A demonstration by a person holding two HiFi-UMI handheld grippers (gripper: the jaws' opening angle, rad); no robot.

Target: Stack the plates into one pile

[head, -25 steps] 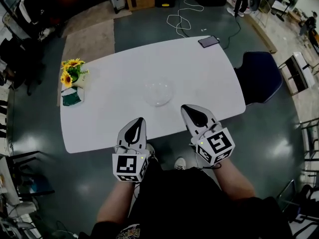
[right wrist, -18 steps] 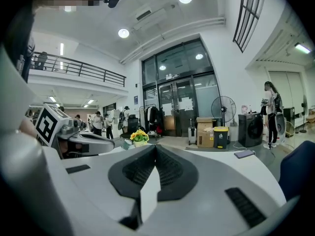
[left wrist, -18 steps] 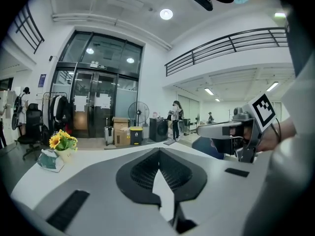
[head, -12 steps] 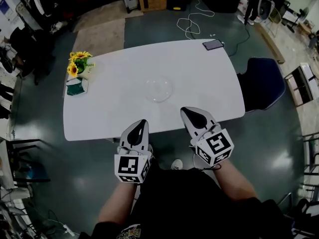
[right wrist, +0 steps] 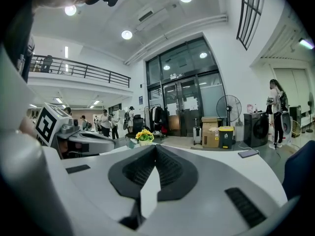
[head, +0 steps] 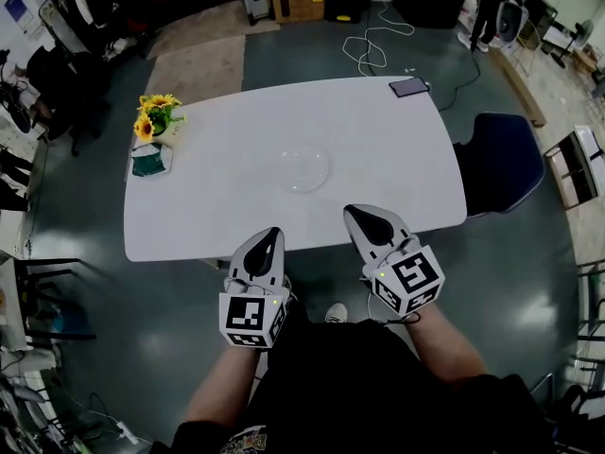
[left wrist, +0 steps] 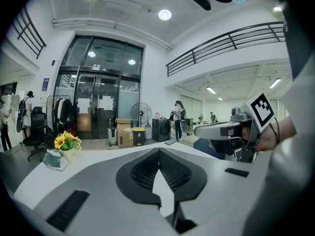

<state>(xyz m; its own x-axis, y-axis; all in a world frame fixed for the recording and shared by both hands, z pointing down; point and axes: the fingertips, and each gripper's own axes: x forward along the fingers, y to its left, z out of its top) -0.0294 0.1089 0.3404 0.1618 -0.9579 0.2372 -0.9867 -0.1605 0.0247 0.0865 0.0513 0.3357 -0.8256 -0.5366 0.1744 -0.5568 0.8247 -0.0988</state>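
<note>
Forearms [head: 444, 343] outstretched, left tongs [head: 269, 233] and right tongs [head: 353, 211] closed, empty, level, at table [head: 217, 206].

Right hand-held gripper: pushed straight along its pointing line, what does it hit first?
Probably the white table top, just past its near edge: the shut right hand-held gripper seems tilted slightly down. The clear plate sits next along that line; depth is unclear.

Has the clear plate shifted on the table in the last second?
No. The clear plate sits at the same mid-table spot on the white table, between sunflowers and phone; only the head view shifted.
</note>
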